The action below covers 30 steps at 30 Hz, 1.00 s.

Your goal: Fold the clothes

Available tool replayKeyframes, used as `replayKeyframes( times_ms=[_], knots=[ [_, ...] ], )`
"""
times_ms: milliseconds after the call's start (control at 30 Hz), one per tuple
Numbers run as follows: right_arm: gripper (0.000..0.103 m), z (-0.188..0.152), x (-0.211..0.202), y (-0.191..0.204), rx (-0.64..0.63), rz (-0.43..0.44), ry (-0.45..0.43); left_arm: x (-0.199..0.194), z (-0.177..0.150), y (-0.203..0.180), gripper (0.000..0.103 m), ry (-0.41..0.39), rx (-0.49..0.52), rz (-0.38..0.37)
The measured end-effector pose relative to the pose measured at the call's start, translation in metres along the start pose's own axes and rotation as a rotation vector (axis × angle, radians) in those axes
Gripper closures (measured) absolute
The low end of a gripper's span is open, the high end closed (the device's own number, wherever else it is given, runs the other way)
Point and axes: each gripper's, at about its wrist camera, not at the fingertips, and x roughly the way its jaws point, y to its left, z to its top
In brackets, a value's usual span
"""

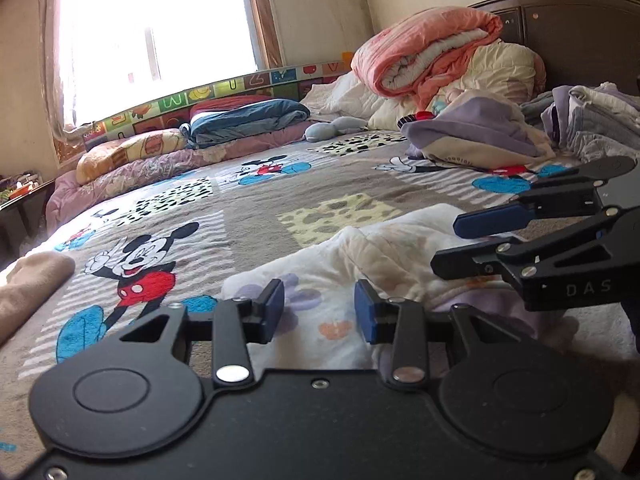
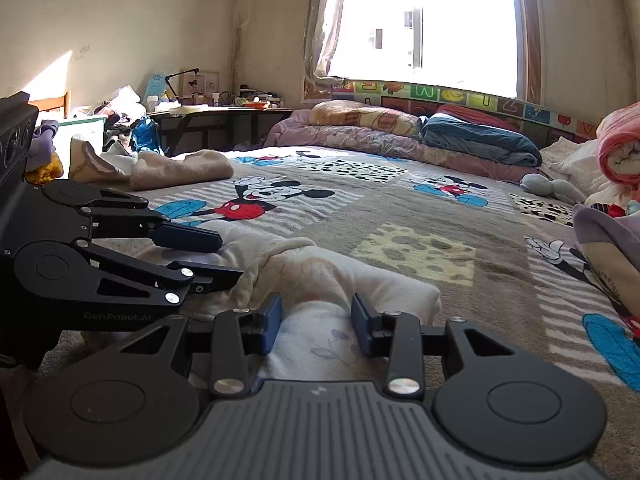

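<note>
A white garment [image 1: 340, 280] with pastel flower prints lies bunched on the Mickey Mouse bedspread [image 1: 224, 208]. My left gripper [image 1: 319, 312] is open just above its near edge, nothing between the blue pads. My right gripper [image 1: 456, 242] shows at the right of the left wrist view, open over the garment's right side. In the right wrist view the same garment [image 2: 320, 280] lies in front of my open right gripper [image 2: 316, 322], and the left gripper [image 2: 224, 256] comes in from the left, open over the cloth.
A beige towel [image 2: 180, 168] lies at the bed's far left. A pile of purple and white clothes [image 1: 520, 128] sits at the right. Folded quilts [image 1: 432, 52] and pillows [image 1: 248, 116] line the headboard and window side. A cluttered desk [image 2: 224, 108] stands beyond the bed.
</note>
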Motion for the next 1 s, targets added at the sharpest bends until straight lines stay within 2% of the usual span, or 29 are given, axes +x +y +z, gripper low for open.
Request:
replayKeyframes(
  times_ms=[100, 167, 233, 300, 367, 400, 433, 500, 567, 700, 800, 867, 967, 1000],
  knots=[
    [0.062, -0.002, -0.031, 0.009, 0.027, -0.03, -0.056, -0.026, 0.0, -0.002, 0.067, -0.008, -0.022, 0.005],
    [0.062, -0.006, -0.043, 0.015, 0.04, -0.04, -0.06, -0.03, -0.008, -0.004, 0.066, 0.023, -0.049, 0.011],
    [0.062, -0.013, -0.042, 0.016, 0.09, -0.038, -0.015, -0.024, -0.021, -0.008, 0.066, 0.09, -0.054, 0.007],
    [0.061, -0.027, -0.029, 0.012, 0.156, -0.02, 0.076, -0.015, -0.033, -0.021, 0.059, 0.104, 0.022, 0.031],
    [0.058, -0.036, -0.021, 0.02, 0.082, -0.026, 0.083, -0.008, -0.044, -0.033, 0.058, 0.115, 0.092, 0.055],
    [0.052, -0.037, -0.018, 0.026, 0.037, -0.03, 0.09, -0.008, -0.043, -0.036, 0.058, 0.117, 0.094, 0.067],
    [0.046, -0.036, -0.018, 0.031, 0.018, -0.032, 0.095, -0.009, -0.041, -0.034, 0.058, 0.122, 0.07, 0.062],
    [0.044, -0.035, -0.02, 0.036, 0.013, -0.031, 0.094, -0.016, -0.038, -0.026, 0.057, 0.126, 0.024, 0.028],
    [0.043, -0.033, -0.031, 0.034, 0.06, -0.005, 0.074, -0.029, -0.033, -0.016, 0.057, 0.125, -0.012, -0.018],
    [0.045, -0.022, -0.066, 0.021, 0.137, 0.029, -0.008, -0.055, -0.019, 0.005, 0.057, 0.098, -0.145, -0.043],
    [0.044, -0.014, -0.086, 0.002, 0.25, 0.027, -0.087, -0.066, -0.008, 0.02, 0.057, 0.066, -0.242, -0.016],
    [0.042, -0.015, -0.091, -0.018, 0.362, 0.02, -0.125, -0.07, -0.002, 0.035, 0.057, 0.051, -0.356, -0.002],
    [0.039, -0.029, -0.086, -0.057, 0.62, 0.036, -0.135, -0.067, -0.005, 0.064, 0.057, 0.054, -0.62, 0.015],
    [0.039, -0.035, -0.083, -0.069, 0.708, 0.045, -0.137, -0.064, -0.011, 0.07, 0.057, 0.053, -0.7, -0.002]
  ],
)
